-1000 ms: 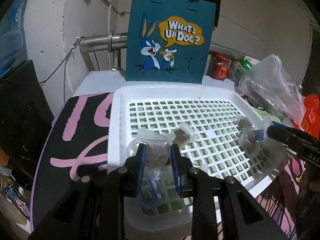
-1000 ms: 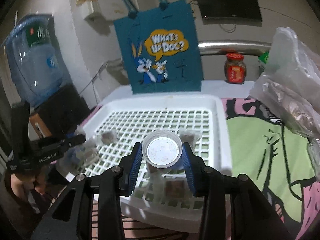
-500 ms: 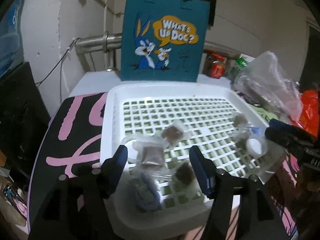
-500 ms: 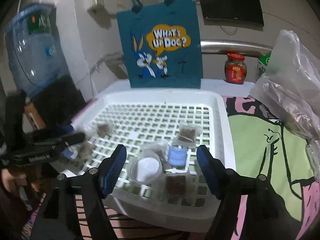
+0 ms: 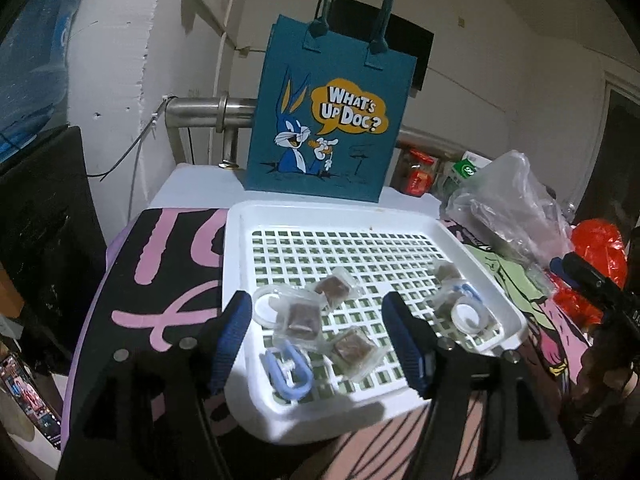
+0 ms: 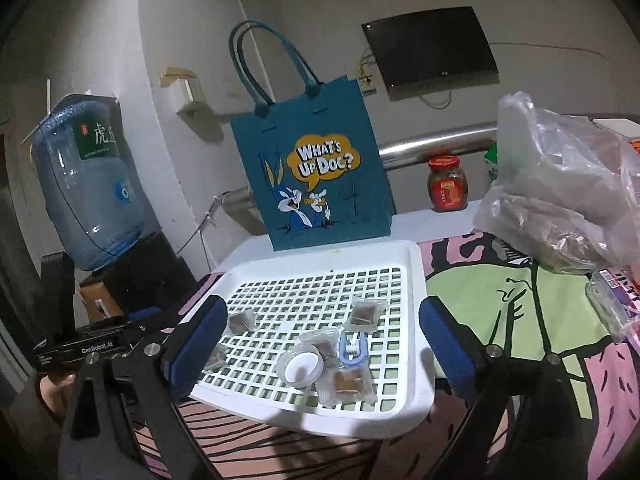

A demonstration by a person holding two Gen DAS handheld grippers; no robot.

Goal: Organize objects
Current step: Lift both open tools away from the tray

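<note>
A white slotted tray [image 5: 236,264] [image 6: 412,276] lies on the table. In it lie several clear packets with brown blocks [image 5: 300,318] [image 6: 366,314], a small round clear cup [image 5: 266,306] [image 6: 301,367] and a blue clip [image 5: 289,370] [image 6: 350,348]. My left gripper [image 5: 324,340] is open and empty, raised above the tray's near left corner. My right gripper [image 6: 320,350] is open and empty above the tray's near edge. A second group of packets and a cup [image 5: 466,314] lies at the tray's right side.
A teal "What's Up Doc?" tote bag [image 5: 320,120] [image 6: 312,176] stands behind the tray. Clear plastic bags [image 6: 568,192] [image 5: 508,208], a red jar [image 6: 447,184] and a red bag [image 5: 596,256] are to the right. A water bottle [image 6: 88,184] stands at left.
Both grippers opened, releasing a packet on the left and the round cup on the right into the tray, then drew back and up.
</note>
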